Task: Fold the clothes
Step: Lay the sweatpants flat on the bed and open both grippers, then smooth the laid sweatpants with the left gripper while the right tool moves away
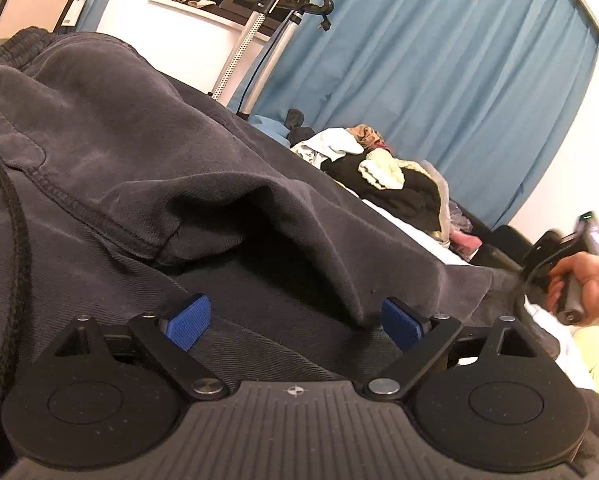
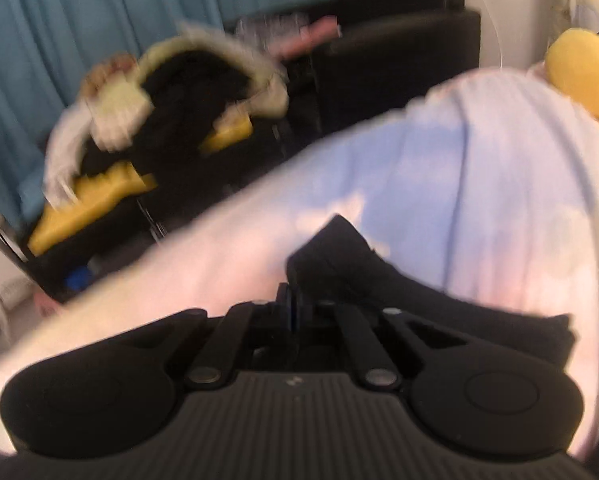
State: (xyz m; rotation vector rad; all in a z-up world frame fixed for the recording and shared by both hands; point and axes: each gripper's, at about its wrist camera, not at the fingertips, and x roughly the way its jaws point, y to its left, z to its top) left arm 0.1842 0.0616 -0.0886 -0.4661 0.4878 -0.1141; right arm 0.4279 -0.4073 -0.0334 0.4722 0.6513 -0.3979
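Sweatpants (image 1: 139, 152) lie spread on the bed (image 2: 439, 168), just ahead of the left gripper (image 1: 295, 322), whose fingers stand wide apart over the dark cloth. The right gripper (image 2: 293, 304) pinches a corner of them.

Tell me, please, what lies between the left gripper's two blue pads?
In the left wrist view, the open left gripper has only dark grey sweatpants fabric between its pads: a raised fold peaks there, with nothing else in the gap.
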